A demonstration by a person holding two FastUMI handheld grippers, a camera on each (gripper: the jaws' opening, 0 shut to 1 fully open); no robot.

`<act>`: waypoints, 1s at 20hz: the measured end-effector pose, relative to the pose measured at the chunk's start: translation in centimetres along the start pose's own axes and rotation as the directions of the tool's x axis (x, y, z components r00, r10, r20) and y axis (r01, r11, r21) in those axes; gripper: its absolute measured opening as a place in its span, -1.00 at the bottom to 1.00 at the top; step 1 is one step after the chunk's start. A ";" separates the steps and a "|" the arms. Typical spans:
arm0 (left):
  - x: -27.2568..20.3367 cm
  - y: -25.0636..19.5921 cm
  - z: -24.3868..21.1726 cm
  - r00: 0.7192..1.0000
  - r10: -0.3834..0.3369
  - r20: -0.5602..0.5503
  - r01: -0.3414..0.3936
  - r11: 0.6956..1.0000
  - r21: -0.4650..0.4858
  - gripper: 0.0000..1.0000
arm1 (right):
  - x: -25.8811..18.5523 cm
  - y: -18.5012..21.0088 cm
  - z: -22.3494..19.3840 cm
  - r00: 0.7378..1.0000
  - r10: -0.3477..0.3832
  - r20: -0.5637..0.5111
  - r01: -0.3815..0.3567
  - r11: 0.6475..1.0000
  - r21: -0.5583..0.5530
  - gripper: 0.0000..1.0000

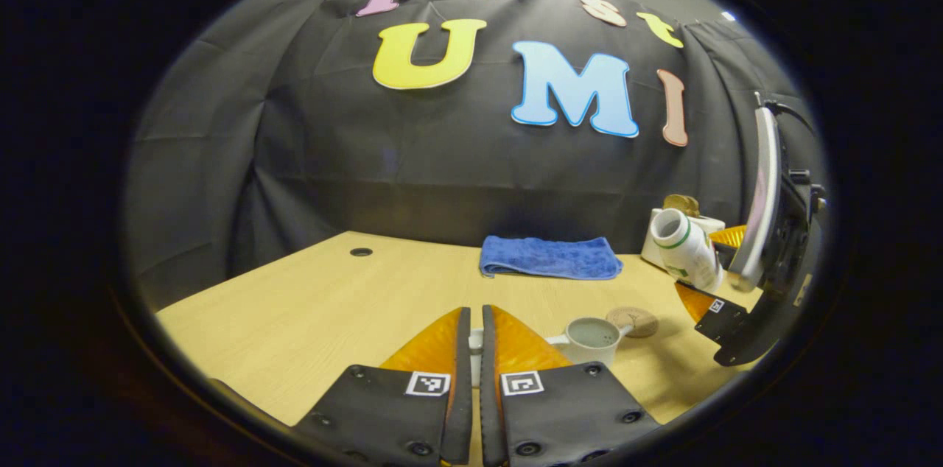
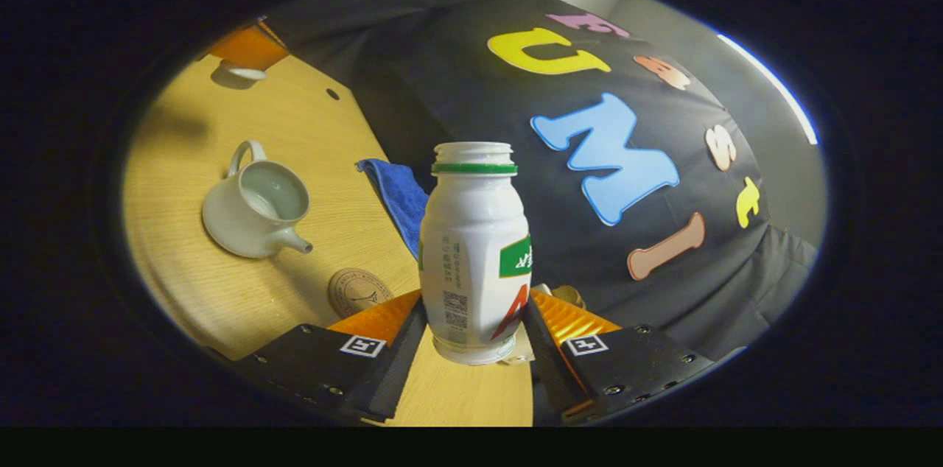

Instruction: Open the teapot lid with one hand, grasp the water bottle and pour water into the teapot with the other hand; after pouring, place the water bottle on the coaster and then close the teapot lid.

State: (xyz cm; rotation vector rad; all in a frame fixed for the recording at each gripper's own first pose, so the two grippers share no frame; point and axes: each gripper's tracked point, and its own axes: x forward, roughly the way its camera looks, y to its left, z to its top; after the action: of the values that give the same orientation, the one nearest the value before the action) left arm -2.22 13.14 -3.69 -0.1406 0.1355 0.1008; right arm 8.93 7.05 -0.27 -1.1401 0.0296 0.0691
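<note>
The white teapot (image 1: 591,339) (image 2: 254,209) stands on the wooden table with its top open and what looks like water inside. My left gripper (image 1: 475,314) is shut on the white teapot lid (image 1: 475,345) (image 2: 243,72), held above the table to the left of the pot. My right gripper (image 2: 475,299) (image 1: 706,269) is shut on the white water bottle (image 2: 475,246) (image 1: 685,246), which has a green neck ring and no cap. The bottle hangs tilted in the air, right of the pot. A round cork coaster (image 1: 633,321) (image 2: 359,292) lies beside the teapot, bare.
A folded blue towel (image 1: 549,258) (image 2: 401,196) lies at the back of the table (image 1: 309,312) against the black cloth wall. A white box (image 1: 703,224) with a gold item on top stands at the back right. A cable hole (image 1: 361,252) sits at the back left.
</note>
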 end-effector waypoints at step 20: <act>-0.5 1.4 -1.7 1.000 0.009 -0.027 -0.010 1.000 -0.010 -0.70 | 0.7 -1.4 2.0 0.994 -0.067 0.086 0.101 0.856 -0.507 0.47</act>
State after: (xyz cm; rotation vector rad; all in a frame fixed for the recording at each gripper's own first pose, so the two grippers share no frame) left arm -3.09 14.26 -5.43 -0.1513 0.1627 0.1091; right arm 9.73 8.33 1.76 -1.6727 -0.1041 0.0360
